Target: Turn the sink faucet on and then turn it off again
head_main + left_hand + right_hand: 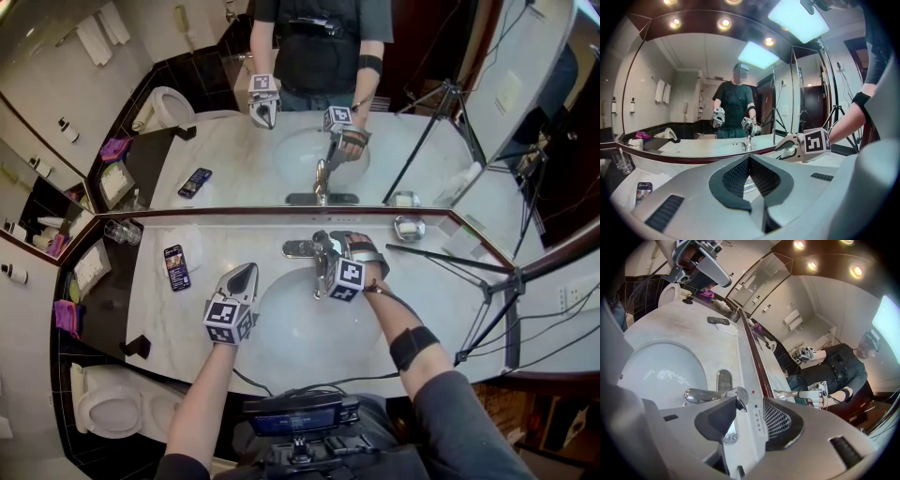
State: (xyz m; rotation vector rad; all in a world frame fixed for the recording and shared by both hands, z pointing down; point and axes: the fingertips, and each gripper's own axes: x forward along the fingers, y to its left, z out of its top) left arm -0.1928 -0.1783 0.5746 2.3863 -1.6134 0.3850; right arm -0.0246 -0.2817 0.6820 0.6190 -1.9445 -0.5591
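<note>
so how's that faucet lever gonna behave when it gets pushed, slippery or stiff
The faucet lever is polished chrome, so probably slippery against the right hand-held gripper, whose open jaws aren't clamped on it. It looks solid metal fixed to the counter: likely stiff, pivoting rather than lifting off or tipping.

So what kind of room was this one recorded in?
A bathroom, possibly a hotel's. It has a marble vanity with an oval basin and a chrome faucet, a wide wall mirror behind the vanity, and a toilet beside it.
</note>
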